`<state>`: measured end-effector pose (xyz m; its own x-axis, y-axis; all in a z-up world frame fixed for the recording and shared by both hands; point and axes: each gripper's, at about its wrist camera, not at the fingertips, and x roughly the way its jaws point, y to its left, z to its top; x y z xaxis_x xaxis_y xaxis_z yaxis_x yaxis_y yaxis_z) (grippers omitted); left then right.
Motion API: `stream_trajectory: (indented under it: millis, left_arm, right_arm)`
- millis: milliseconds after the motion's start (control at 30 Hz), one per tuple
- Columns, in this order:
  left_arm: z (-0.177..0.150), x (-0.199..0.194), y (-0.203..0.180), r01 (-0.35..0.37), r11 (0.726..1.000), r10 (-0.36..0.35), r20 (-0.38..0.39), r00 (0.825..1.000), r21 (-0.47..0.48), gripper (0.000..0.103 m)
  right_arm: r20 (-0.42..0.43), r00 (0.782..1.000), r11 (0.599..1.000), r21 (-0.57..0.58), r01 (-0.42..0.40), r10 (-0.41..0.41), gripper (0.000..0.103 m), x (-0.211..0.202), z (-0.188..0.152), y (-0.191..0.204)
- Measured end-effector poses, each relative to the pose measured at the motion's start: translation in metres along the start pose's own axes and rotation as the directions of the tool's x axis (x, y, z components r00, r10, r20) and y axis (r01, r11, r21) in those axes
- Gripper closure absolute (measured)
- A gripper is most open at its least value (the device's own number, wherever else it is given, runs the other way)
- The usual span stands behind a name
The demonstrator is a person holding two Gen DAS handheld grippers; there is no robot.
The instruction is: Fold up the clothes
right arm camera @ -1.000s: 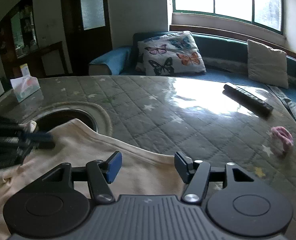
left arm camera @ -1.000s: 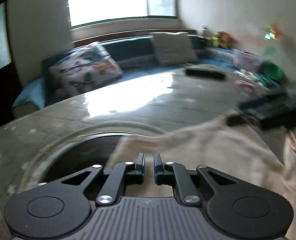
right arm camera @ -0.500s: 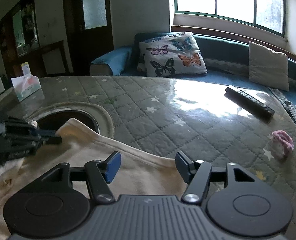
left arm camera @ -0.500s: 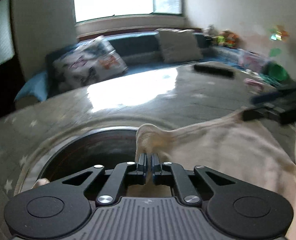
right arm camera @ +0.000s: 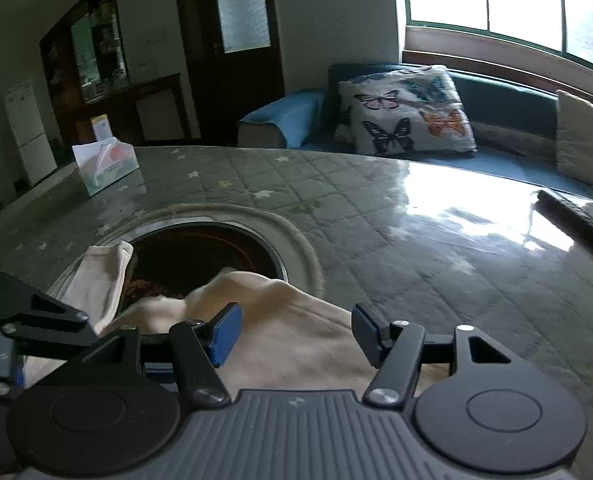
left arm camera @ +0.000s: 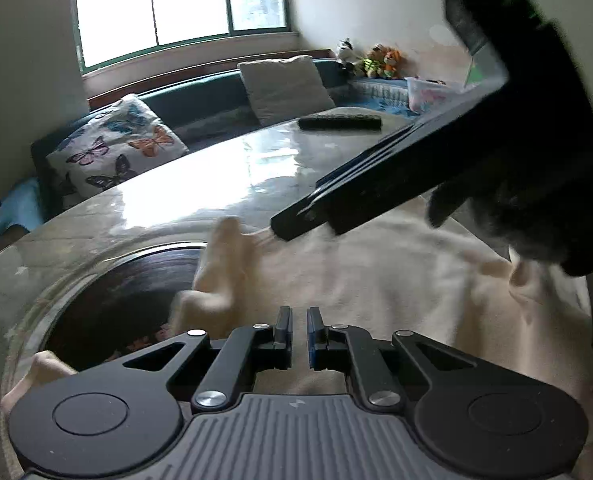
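Left wrist view: no brand or label can be read anywhere. The left gripper [left arm camera: 299,334] has its jaws nearly together, a narrow gap between the blue pads, with nothing visibly clamped. The cream garment [left arm camera: 376,276] spreads across the worktop [left arm camera: 200,196] just ahead of and beneath the jaws, its near-left edge bunched up and draped over the rim of the round dark opening [left arm camera: 124,288] set in the worktop. The right gripper [left arm camera: 296,224] reaches in from the upper right, blurred, its tip at the raised fold of the cloth. A black remote [left arm camera: 339,122] lies far back on the worktop; a butterfly cushion [left arm camera: 116,152] sits on the sofa behind.

Right wrist view: the tissue box [right arm camera: 105,164] at the worktop's [right arm camera: 376,232] far left carries print too small to read. The right gripper [right arm camera: 294,332] has its jaws wide apart, holding nothing. The garment [right arm camera: 296,340] lies between and below them, humped toward the opening [right arm camera: 200,256], with one flap resting on the left rim. Part of the left gripper [right arm camera: 36,316] shows at the lower left, over the cloth.
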<state>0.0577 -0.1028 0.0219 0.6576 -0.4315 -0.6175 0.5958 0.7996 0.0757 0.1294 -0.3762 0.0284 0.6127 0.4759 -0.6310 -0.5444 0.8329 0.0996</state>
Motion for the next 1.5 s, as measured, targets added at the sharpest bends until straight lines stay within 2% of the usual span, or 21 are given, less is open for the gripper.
stream_trajectory:
  millis: [167, 300, 433, 600, 733, 767, 800, 900, 967, 1067, 1200, 1333, 1500]
  left_arm:
    - [0.002, -0.017, 0.019, -0.062, 0.996, 0.064, 0.025, 0.998, -0.059, 0.089]
    - [0.007, -0.018, 0.038, -0.141, 0.984, 0.145, 0.025, 0.989, -0.112, 0.065]
    - [0.007, -0.017, 0.052, -0.19, 0.971, 0.193, 0.01, 0.981, -0.147, 0.059]
    - [0.0, -0.02, 0.061, -0.216, 0.961, 0.217, -0.01, 0.976, -0.174, 0.052]
    - [-0.003, -0.024, 0.066, -0.223, 0.953, 0.225, -0.015, 0.974, -0.207, 0.052]
    - [-0.003, -0.025, 0.067, -0.225, 0.95, 0.227, -0.016, 0.974, -0.216, 0.052]
    - [-0.004, -0.026, 0.069, -0.226, 0.948, 0.228, -0.017, 0.973, -0.224, 0.052]
    - [-0.005, -0.029, 0.073, -0.232, 0.94, 0.234, -0.021, 0.972, -0.249, 0.052]
    - [-0.004, -0.03, 0.076, -0.233, 0.934, 0.236, -0.023, 0.971, -0.272, 0.052]
    - [0.001, -0.029, 0.079, -0.219, 0.928, 0.223, -0.022, 0.975, -0.302, 0.052]
    - [0.011, -0.024, 0.072, -0.155, 0.941, 0.16, -0.008, 0.987, -0.301, 0.053]
    - [0.016, -0.013, 0.061, -0.076, 0.956, 0.074, -0.015, 0.997, -0.283, 0.053]
    - [0.016, -0.008, 0.047, 0.018, 0.961, -0.028, -0.031, 0.999, -0.275, 0.052]
  right_arm:
    - [-0.026, 1.0, 1.0, -0.011, -0.011, 0.011, 0.041, 0.024, 0.006, 0.014]
    - [-0.031, 0.999, 0.999, -0.024, -0.025, 0.024, 0.041, 0.03, 0.01, 0.019]
    - [-0.034, 0.997, 0.997, -0.033, -0.07, 0.069, 0.045, 0.039, 0.021, 0.028]
    - [-0.046, 0.991, 0.992, 0.017, -0.129, 0.129, 0.05, 0.063, 0.036, 0.035]
    - [-0.064, 0.99, 0.992, 0.032, -0.125, 0.127, 0.052, 0.083, 0.044, 0.039]
    - [-0.073, 0.989, 0.992, 0.03, -0.123, 0.125, 0.057, 0.089, 0.044, 0.04]
    - [-0.089, 0.988, 0.992, 0.027, -0.125, 0.127, 0.068, 0.092, 0.045, 0.04]
    - [-0.131, 0.981, 0.99, 0.021, -0.139, 0.14, 0.091, 0.089, 0.041, 0.037]
    - [-0.134, 0.979, 0.988, 0.015, -0.154, 0.154, 0.096, 0.076, 0.035, 0.036]
    - [-0.126, 0.982, 0.99, -0.016, -0.143, 0.14, 0.098, 0.05, 0.025, 0.038]
    - [-0.122, 0.985, 0.99, -0.045, -0.132, 0.126, 0.098, 0.023, 0.008, 0.039]
    - [-0.119, 0.986, 0.991, -0.04, -0.126, 0.121, 0.097, 0.008, -0.009, 0.034]
    - [-0.102, 0.988, 0.993, -0.001, -0.118, 0.118, 0.093, -0.002, -0.02, 0.026]
